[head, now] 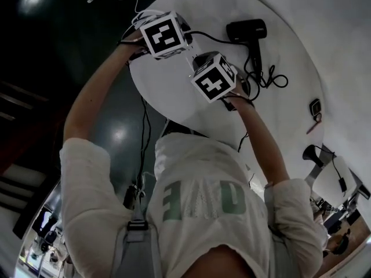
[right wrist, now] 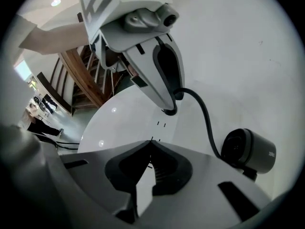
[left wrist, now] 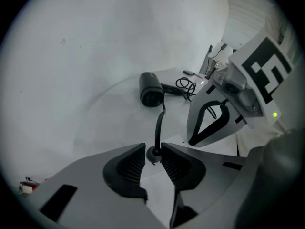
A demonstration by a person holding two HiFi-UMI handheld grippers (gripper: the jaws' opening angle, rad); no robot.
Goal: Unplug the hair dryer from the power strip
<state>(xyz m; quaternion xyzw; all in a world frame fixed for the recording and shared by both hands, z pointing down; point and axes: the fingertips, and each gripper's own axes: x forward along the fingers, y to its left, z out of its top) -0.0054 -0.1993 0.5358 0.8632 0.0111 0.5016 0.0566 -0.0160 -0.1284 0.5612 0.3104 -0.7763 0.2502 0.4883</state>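
1. Here, your left hand-held gripper point(left wrist: 153, 147) pinched the plug point(left wrist: 153, 155) at its very tips; the right hand-held gripper point(right wrist: 148, 149) was clenched, empty.
2. The hair dryer point(left wrist: 151, 89) lay on the bench point(left wrist: 109, 123) beyond, its cord point(left wrist: 158, 125) trailing to that plug.
3. A sideways yank could have slipped that shallow pinch.

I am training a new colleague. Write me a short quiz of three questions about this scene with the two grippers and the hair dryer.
1. True or false: the black hair dryer lies on the round white table.
2. What stands between the jaws of the left gripper? A) the hair dryer's black cord; B) a red pen; C) nothing.
3. Fill in: the jaws of the right gripper are ____, with nothing between them.
Key: 1 true; 2 A; 3 together.
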